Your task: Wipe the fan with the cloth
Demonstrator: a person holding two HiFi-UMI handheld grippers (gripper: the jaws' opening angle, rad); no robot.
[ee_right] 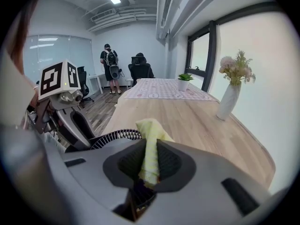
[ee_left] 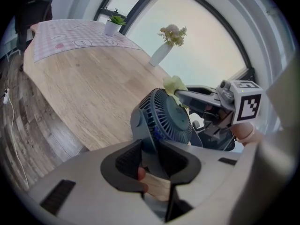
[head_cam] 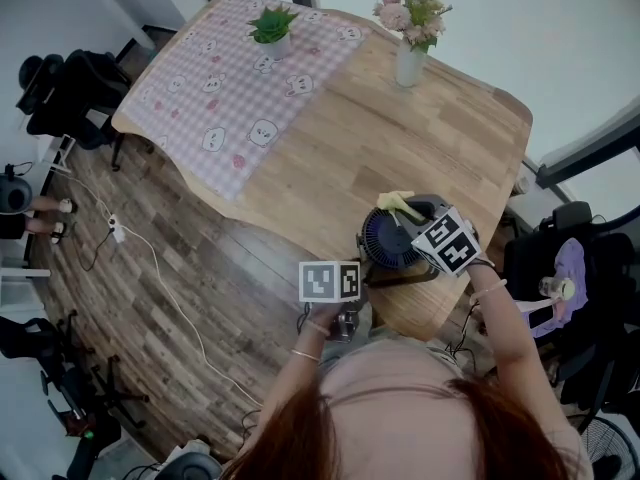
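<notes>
Right gripper view, right claw (ee_right: 149,154) pinching yellow cloth (ee_right: 151,129), left claw (ee_left: 149,157) gripping ribbed fan (ee_left: 171,117)

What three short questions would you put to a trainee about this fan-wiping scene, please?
1. Which colour is the cloth clamped in the right gripper? A blue, B yellow, C white.
2. Fill in: the fan stands on the wooden ___, near the edge closest to the person.
3. True or false: the vase of flowers stands on the checked tablecloth.

Key: 1 B. 2 table. 3 false; it stands on bare wood.
</notes>
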